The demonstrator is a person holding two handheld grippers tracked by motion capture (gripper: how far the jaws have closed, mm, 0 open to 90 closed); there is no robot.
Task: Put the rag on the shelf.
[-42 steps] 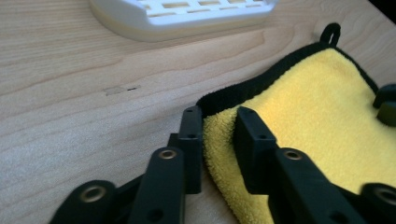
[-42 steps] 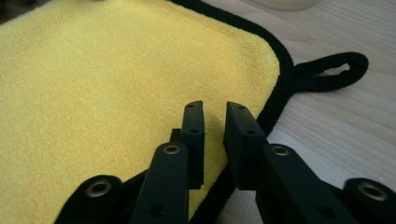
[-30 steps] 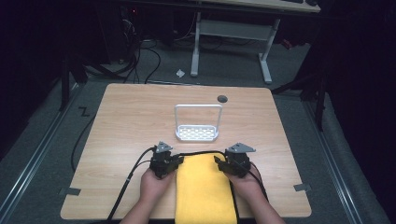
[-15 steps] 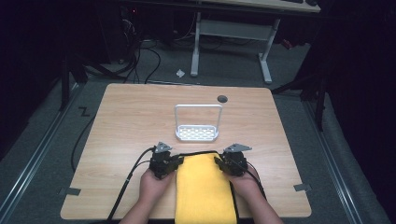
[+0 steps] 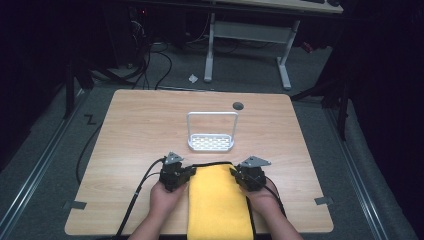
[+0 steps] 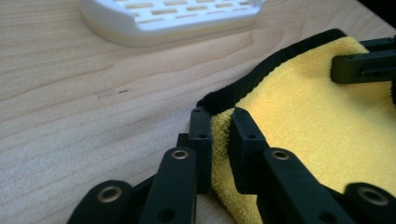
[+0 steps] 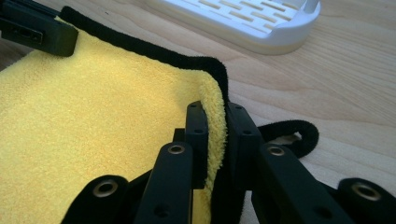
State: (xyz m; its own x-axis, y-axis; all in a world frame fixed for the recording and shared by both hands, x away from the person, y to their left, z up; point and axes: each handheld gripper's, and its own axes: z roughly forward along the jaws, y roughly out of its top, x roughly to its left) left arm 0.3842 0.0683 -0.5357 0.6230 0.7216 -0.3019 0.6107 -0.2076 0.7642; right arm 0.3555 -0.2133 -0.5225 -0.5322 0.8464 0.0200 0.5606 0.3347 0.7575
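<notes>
Towel (image 5: 217, 200) lies on the table (image 5: 140, 130), its far corners freshly pinched by the left gripper (image 5: 186, 172) and right gripper (image 5: 239, 175).

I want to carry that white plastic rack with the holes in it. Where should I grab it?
Probably by the tall hoop handle, at the middle of its top bar, coming straight down from above. The white slotted plastic rack stands upright on the wooden table with the handle arching over its low, flat tray, which offers little to pinch. Nothing crowds it; the yellow towel lies apart, nearer you.
</notes>
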